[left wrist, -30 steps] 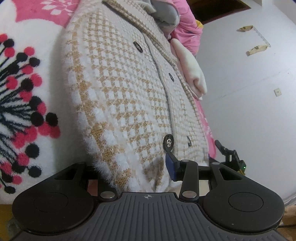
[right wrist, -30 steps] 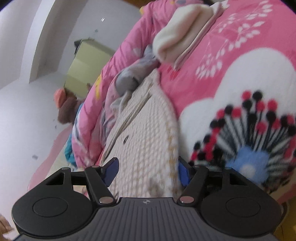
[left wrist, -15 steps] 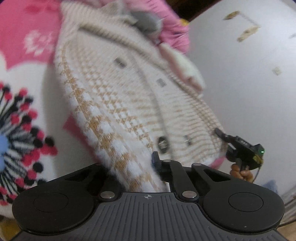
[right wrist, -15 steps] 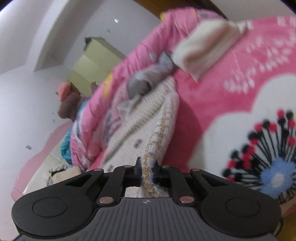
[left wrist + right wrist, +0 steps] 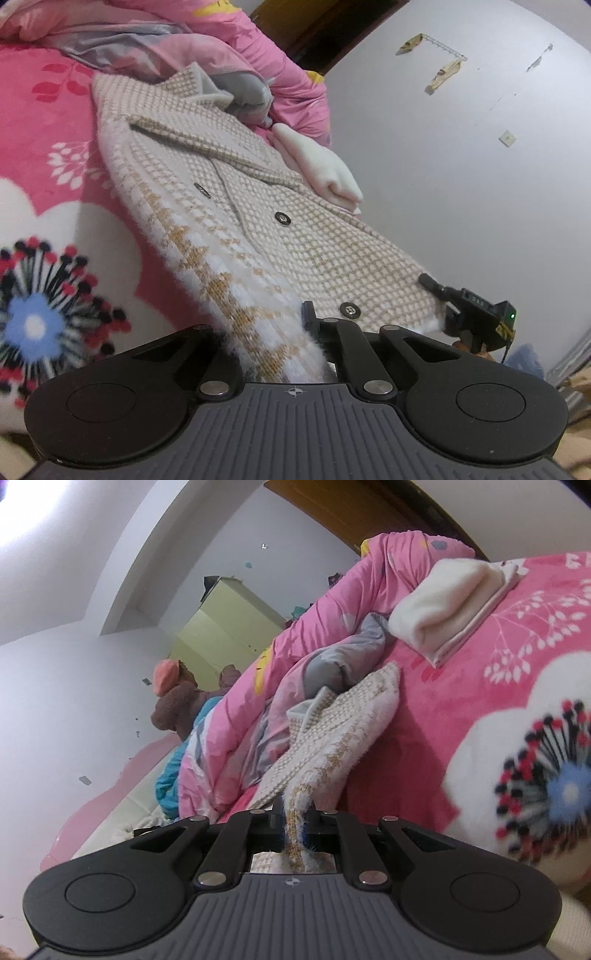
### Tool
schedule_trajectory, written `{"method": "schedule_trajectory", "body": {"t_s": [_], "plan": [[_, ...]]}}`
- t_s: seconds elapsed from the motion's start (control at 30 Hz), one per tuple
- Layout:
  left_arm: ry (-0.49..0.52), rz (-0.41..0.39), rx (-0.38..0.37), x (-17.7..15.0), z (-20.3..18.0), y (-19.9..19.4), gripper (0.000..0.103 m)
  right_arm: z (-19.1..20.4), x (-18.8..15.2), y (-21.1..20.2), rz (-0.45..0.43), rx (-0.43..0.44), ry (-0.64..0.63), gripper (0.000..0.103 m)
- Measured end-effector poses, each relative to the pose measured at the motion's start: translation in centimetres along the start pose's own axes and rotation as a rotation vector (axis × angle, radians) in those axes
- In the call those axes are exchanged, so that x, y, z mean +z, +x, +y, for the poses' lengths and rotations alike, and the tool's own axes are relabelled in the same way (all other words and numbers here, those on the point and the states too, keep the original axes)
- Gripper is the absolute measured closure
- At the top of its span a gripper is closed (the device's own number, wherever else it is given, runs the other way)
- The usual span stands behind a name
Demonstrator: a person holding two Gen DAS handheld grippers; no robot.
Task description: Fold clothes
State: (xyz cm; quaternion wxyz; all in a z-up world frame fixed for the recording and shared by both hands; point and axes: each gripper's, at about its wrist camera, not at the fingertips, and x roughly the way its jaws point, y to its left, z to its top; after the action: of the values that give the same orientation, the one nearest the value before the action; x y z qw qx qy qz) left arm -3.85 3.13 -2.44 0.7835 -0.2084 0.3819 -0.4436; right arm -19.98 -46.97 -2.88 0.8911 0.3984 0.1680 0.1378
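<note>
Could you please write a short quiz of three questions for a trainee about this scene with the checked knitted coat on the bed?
1. True or false: both tongs are shut on the hem of the beige-and-white checked knitted coat.
2. What lies beside the coat's collar? A) folded cream-white garment B) a shoe C) a book
3. Fill in: the coat lies on a ____ floral blanket.

Key: 1 true: left tongs, right tongs. 2 A. 3 pink.
</note>
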Motion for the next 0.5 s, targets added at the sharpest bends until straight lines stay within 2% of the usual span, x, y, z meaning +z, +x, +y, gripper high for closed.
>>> {"method": "schedule_trajectory", "body": {"t_s": [0.13, 0.3, 0.37, 0.43, 0.5], "plan": [[0.017, 0.047, 0.045, -1.6, -0.4, -0.6, 0.1, 0.3, -2.1, -2.2, 0.009, -0.023, 0.012, 0.095], [-0.001, 0.138, 0.155, -3.0, 1.4, 1.9, 0.097, -1.9, -3.4, -1.6, 0.075, -0.105, 0.063, 0.093], [0.022, 0.191, 0.221, -3.6, 1.9, 2.9, 0.093, -2.2, -3.7, -1.2, 0.126, -0.191, 0.038, 0.089], [0.04, 0.235, 0.26, -4.2, 2.4, 3.4, 0.085, -2.6, -3.8, -1.7, 0.133, -0.285, 0.017, 0.076], [0.039, 0.248, 0.278, -4.3, 2.7, 2.8, 0.074, -3.0, -3.8, -2.7, 0.112, -0.364, 0.007, 0.071]]}}
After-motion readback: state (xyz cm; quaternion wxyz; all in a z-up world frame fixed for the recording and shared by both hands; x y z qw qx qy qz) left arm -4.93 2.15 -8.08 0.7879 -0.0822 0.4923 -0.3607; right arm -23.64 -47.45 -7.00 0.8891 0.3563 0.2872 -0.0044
